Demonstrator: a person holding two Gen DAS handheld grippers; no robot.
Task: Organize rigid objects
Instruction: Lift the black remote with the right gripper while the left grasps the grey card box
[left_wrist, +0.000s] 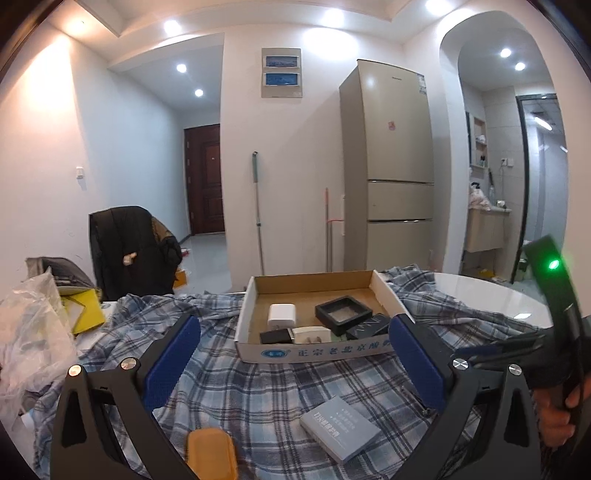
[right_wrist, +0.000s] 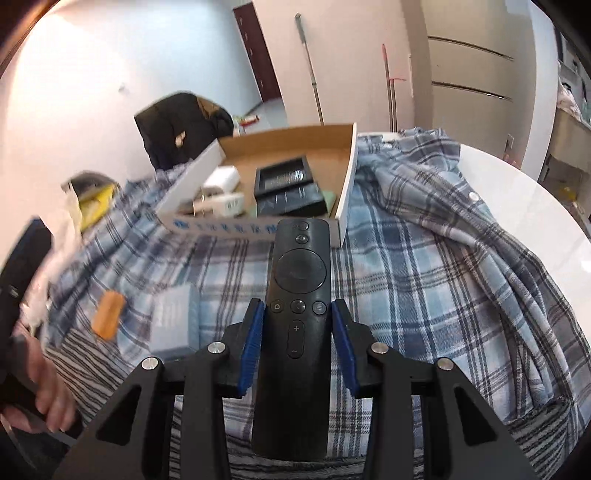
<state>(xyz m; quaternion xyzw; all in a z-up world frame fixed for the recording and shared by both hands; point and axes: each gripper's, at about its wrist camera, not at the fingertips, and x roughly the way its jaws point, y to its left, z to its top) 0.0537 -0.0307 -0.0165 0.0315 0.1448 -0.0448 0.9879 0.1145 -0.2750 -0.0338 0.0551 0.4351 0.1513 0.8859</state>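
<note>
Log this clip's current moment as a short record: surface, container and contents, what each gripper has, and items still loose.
surface: plaid cloth over a white table
container: open cardboard box
in box: white charger, black tray, dark flat case, other small items
right gripper: jaws shut on a black remote, which points toward the box
left gripper: jaws open, empty
loose on cloth: grey box, orange item
</note>
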